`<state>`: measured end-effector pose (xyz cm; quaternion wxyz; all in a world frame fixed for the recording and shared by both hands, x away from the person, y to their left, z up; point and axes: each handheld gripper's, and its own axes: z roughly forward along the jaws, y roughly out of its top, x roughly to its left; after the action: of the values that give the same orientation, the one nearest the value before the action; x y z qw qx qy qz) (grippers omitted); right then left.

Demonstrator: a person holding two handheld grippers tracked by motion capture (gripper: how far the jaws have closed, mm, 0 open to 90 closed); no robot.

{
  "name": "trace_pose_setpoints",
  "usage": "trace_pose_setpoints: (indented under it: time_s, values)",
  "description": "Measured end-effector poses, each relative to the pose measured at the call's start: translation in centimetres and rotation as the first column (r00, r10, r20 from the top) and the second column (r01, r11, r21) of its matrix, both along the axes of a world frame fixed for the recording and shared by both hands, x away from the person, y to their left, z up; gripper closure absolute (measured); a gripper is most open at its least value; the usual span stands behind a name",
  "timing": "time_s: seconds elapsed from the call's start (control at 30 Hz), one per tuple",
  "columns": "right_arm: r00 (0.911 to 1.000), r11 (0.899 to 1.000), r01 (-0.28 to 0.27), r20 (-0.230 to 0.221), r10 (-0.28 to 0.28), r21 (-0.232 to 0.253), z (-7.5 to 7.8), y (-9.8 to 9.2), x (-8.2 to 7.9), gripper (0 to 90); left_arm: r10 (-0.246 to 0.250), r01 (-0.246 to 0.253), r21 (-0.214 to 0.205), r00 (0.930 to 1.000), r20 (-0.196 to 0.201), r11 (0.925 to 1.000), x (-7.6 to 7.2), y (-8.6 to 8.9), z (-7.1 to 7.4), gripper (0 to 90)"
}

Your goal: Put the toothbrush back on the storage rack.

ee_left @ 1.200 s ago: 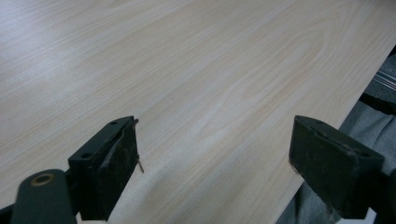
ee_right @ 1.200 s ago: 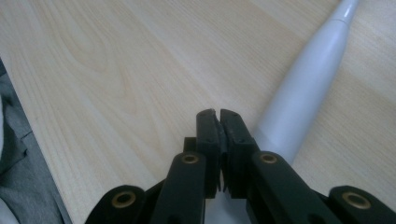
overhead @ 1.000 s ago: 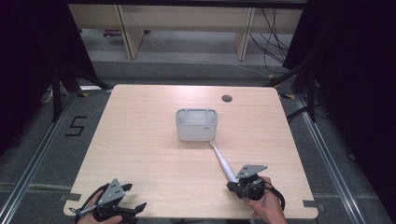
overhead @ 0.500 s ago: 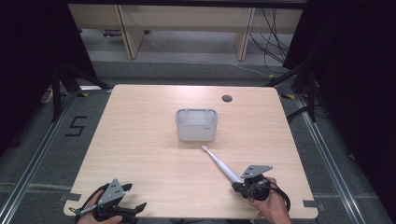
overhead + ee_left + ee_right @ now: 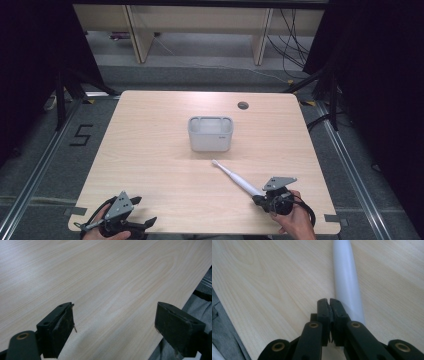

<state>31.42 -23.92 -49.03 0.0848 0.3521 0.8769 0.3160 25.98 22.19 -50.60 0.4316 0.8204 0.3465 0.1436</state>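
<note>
A white electric toothbrush (image 5: 234, 176) lies on the wooden table (image 5: 150, 150), its head pointing toward a grey open bin (image 5: 210, 142) at mid-table. My right gripper (image 5: 256, 199) sits at the brush's handle end near the front right edge. In the right gripper view its jaws (image 5: 329, 301) are shut pad to pad with nothing between them, and the white handle (image 5: 345, 277) runs along their right side and under them. My left gripper (image 5: 145, 225) rests at the front left edge; its jaws (image 5: 115, 320) stand wide open over bare wood.
A round cable hole (image 5: 243, 105) is in the table's back right. Shelving and cables stand on the floor behind the table. A taped floor mark (image 5: 81, 135) lies at the left. The table edge shows just beyond the left gripper's right jaw (image 5: 190, 297).
The toothbrush has swung: its head moved left and away from the bin's front. My right gripper shifted slightly right and toward the front edge. The left gripper stayed put.
</note>
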Motion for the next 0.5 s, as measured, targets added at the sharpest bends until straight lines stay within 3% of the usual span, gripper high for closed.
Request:
trace_pose_setpoints:
  time_s: [0.03, 0.07, 0.2, 0.33, 0.5]
  values:
    - [0.9999, 1.0, 0.014, 0.001, -0.014, 0.017, -0.05, 0.01, -0.09, 87.0, 0.0, 0.0, 0.0, 1.0, 0.0, 1.0, 0.0, 0.0, 0.0, 15.0]
    - [1.0, 1.0, 0.003, -0.002, -0.003, 0.0, 0.06, -0.19, -0.06, 87.0, -0.002, 0.002, 0.0, 1.0, 0.001, 1.0, 0.01, 0.0, 0.01, 15.0]
    - [0.9996, 1.0, 0.027, -0.012, -0.027, 0.01, 0.03, -0.4, -0.14, 86.9, -0.005, 0.004, 0.017, 1.0, 0.005, 0.9999, 0.03, 0.11, 0.12, 15.0]
    - [0.9997, 1.0, 0.022, 0.007, -0.022, 0.004, -0.07, -0.61, -0.04, 86.7, -0.004, 0.004, 0.017, 1.0, 0.003, 0.9999, 0.03, 0.1, 0.12, 15.0]
    - [0.9998, 1.0, 0.019, -0.006, -0.019, -0.007, 0.55, -0.62, -0.19, 85.0, 0.001, -0.001, 0.011, 1.0, -0.01, 0.9999, -0.02, 0.02, 0.08, 15.0]
